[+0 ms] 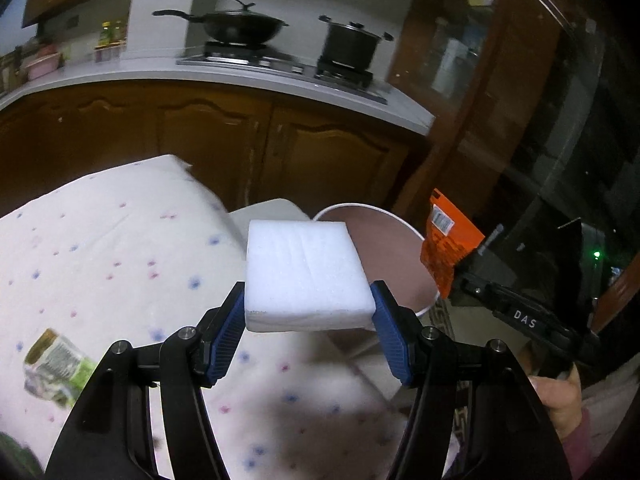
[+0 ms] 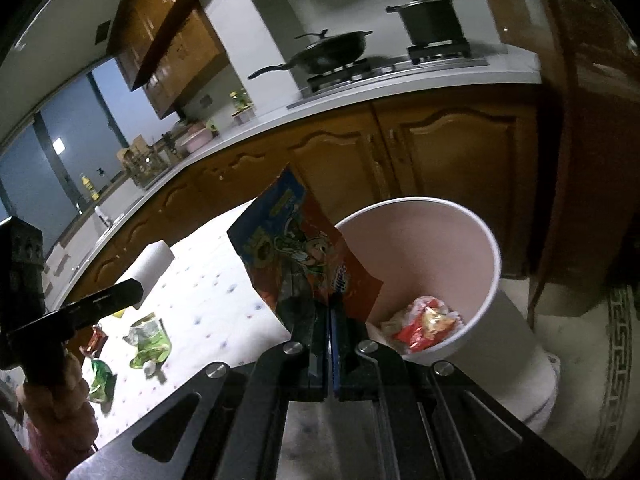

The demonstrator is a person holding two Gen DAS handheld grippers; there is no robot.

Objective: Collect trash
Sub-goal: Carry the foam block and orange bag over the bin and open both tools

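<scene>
My left gripper [image 1: 308,320] is shut on a white foam block [image 1: 306,276] and holds it above the floral tablecloth [image 1: 112,248], just left of the white bin [image 1: 384,248]. My right gripper [image 2: 329,316] is shut on an orange snack bag [image 2: 304,256], held upright beside the bin's rim [image 2: 416,202]. The same bag [image 1: 448,248] and the right gripper show at the right in the left wrist view. The bin holds red and white wrappers [image 2: 424,324].
More trash lies on the table: a green crumpled wrapper [image 1: 56,364], a green pouch [image 2: 150,340], a small red wrapper [image 2: 94,340] and another green wrapper [image 2: 100,380]. A paper roll [image 2: 150,264] stands on the table. Brown cabinets [image 1: 280,148] and a stove with pans stand behind.
</scene>
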